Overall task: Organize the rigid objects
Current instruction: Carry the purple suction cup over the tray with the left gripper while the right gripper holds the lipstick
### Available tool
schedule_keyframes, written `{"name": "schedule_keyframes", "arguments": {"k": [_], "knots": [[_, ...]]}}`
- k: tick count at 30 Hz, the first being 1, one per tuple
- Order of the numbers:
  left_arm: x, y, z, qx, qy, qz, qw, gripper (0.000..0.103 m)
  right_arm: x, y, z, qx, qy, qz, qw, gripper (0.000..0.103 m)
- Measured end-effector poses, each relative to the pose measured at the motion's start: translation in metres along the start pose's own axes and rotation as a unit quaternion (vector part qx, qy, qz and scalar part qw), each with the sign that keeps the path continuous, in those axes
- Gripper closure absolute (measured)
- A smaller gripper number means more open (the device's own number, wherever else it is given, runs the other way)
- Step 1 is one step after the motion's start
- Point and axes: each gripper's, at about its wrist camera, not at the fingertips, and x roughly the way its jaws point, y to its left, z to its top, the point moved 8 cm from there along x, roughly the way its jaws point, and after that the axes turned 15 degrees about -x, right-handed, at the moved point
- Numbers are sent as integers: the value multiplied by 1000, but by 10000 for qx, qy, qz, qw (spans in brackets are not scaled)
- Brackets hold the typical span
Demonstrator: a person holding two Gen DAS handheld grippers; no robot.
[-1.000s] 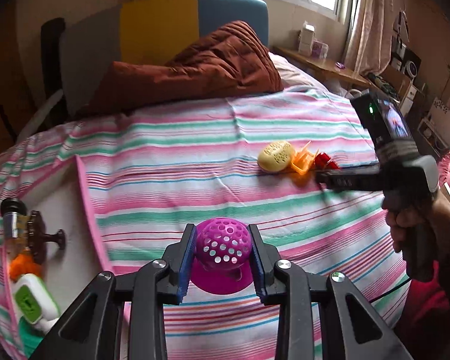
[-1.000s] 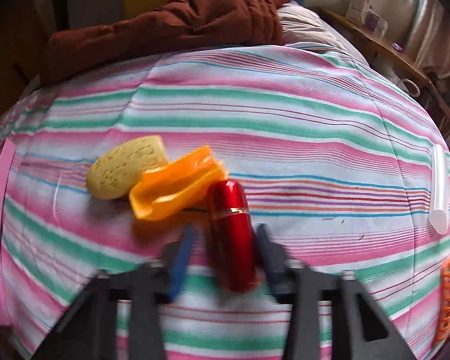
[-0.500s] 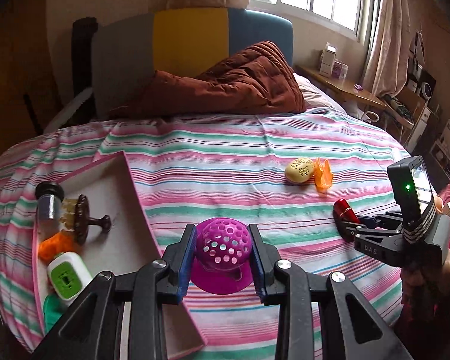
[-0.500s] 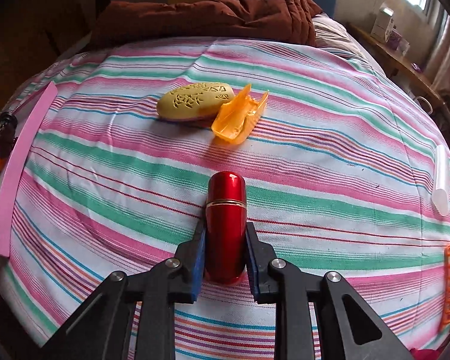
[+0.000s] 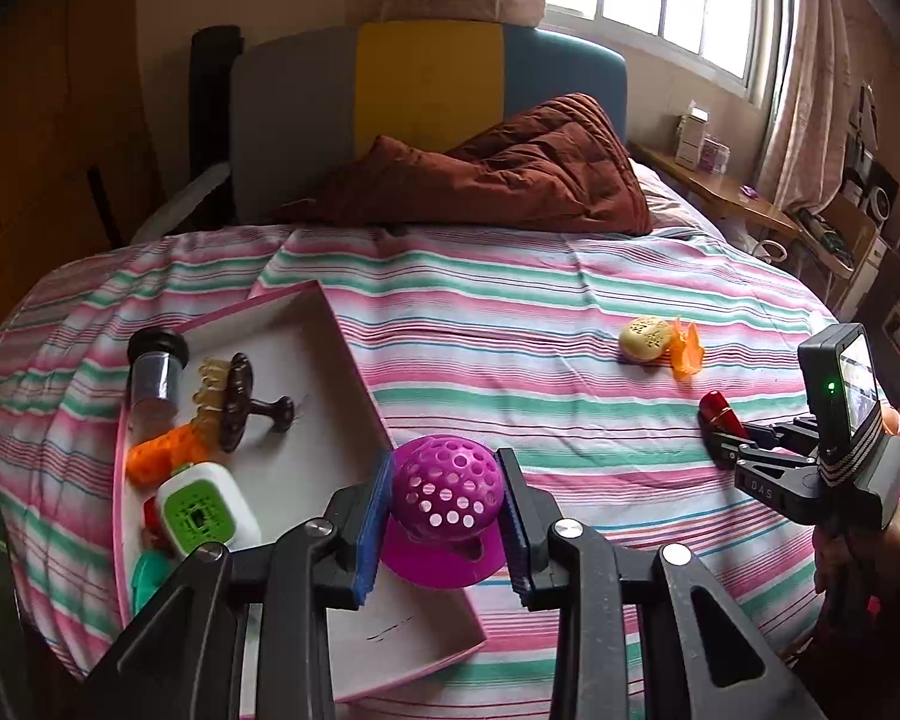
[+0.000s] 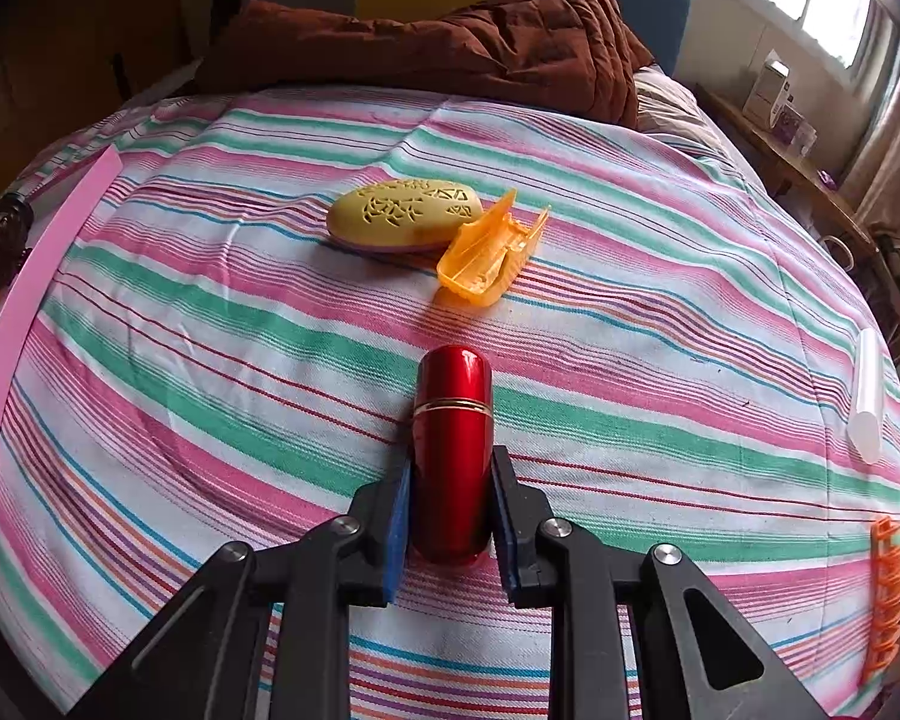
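**Both grippers loaded, tray drop ahead**

The left gripper (image 5: pixel 447 516) has its jaws closed on a purple ball (image 5: pixel 447 495), a perforated dome with a flat flange under it, pinched across its widest part by the blue pads (image 5: pixel 373 516). It hangs over the near right edge of the tray (image 5: pixel 330 372), partly above the cardboard floor and partly above the bedspread (image 5: pixel 510 300).

The right gripper (image 6: pixel 450 510) has its jaws narrowed onto a red tube (image 6: pixel 452 450), which points forward along the fingers; whether it is clear of the cloth I cannot tell.

Further out, the tray already holds a dark-capped jar (image 5: pixel 153 378), a brown knob (image 5: pixel 243 402), an orange piece (image 5: pixel 165 450) and a green-and-white box (image 5: pixel 204 510), crowded along its left side. On the bedspread, well beyond the tube, a yellow case (image 6: pixel 405 216) lies touching an orange clip (image 6: pixel 489 255). A white stick (image 6: pixel 867 396) and an orange comb (image 6: pixel 888 594) sit at the right edge.

The step looks like carrying, with both picks done. Next, the ball likely needs to shift left over the bare floor and go down flange first so it does not roll. The tube has farther to travel.
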Motion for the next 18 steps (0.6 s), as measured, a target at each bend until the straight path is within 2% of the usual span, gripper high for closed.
{"name": "schedule_keyframes", "arguments": {"k": [18], "knots": [[-7, 39, 7, -293, -94, 272, 9992, 70, 1, 4, 1, -184, -89, -145, 9997, 79]]}}
